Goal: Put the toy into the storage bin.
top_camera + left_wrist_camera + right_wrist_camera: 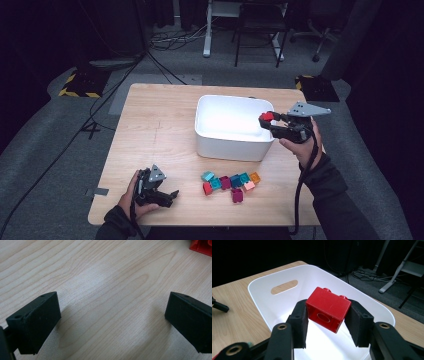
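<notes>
My right gripper [268, 120] is shut on a red brick [267, 117], held over the right rim of the white bin [234, 148]. In the right gripper view the red brick [328, 309] sits clamped between both pads, studs pointing away, above the bin's [262, 286] bright inside. My left gripper [171, 195] rests on the table near the front left edge, jaws wide open. Its fingers [35, 321] frame bare wood, nothing between them. Several loose bricks [231, 183] in teal, pink, red and orange lie in front of the bin.
The wooden table [150, 125] has bare room at its left and back. A red brick's corner [201, 246] shows at the top right of the left gripper view. Chairs, cables and a desk leg [206, 35] stand on the floor beyond.
</notes>
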Demonstrator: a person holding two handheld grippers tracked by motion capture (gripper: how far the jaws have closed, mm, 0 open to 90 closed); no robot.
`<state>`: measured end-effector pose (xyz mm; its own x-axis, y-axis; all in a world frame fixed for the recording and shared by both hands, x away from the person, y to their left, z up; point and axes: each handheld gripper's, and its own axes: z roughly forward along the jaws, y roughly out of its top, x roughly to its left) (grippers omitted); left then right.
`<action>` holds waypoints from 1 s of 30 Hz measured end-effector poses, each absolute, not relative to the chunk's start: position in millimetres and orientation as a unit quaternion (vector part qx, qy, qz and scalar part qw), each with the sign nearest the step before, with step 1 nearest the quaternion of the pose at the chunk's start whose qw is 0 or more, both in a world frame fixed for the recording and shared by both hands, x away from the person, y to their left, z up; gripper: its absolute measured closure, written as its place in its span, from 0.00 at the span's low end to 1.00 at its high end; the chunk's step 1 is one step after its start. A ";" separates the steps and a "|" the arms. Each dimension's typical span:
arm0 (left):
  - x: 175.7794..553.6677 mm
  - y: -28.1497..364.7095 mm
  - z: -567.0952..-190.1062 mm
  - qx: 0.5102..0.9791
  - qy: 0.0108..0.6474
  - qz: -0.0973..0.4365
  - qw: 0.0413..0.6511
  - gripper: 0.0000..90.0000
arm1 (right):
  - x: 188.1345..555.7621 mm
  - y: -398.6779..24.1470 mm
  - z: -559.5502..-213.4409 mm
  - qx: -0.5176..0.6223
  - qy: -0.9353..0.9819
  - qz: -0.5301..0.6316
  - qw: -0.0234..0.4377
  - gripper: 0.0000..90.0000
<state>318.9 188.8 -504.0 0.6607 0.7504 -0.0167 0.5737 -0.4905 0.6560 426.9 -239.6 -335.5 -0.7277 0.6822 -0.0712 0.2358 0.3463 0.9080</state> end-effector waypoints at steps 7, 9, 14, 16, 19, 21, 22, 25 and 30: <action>318.8 189.3 -503.5 0.854 0.387 0.137 0.320 0.01 | 435.7 -230.4 -341.2 0.302 0.792 0.483 0.222 0.61; 318.7 189.2 -503.7 0.853 0.388 0.137 0.321 0.01 | 437.1 -228.4 -342.4 0.302 0.792 0.484 0.219 0.61; 318.7 189.2 -503.6 0.853 0.388 0.136 0.321 0.01 | 440.4 -225.5 -345.8 0.300 0.795 0.480 0.217 0.61; 318.8 189.3 -503.5 0.854 0.387 0.137 0.320 0.01 | 441.4 -224.9 -347.2 0.302 0.797 0.477 0.216 0.61; 318.8 189.3 -503.4 0.854 0.388 0.137 0.320 0.01 | 442.4 -224.3 -348.9 0.308 0.796 0.475 0.215 0.60; 318.7 189.2 -503.5 0.853 0.388 0.136 0.321 0.01 | 443.1 -224.6 -350.8 0.311 0.792 0.478 0.215 0.56; 318.8 189.2 -503.6 0.853 0.387 0.138 0.320 0.01 | 442.9 -224.6 -351.5 0.314 0.792 0.477 0.216 0.56; 318.8 189.3 -503.4 0.854 0.388 0.137 0.320 0.01 | 442.0 -224.6 -353.3 0.312 0.792 0.478 0.215 0.53; 318.7 189.2 -503.4 0.853 0.388 0.137 0.320 0.01 | 439.1 -227.3 -351.2 0.311 0.790 0.483 0.215 0.53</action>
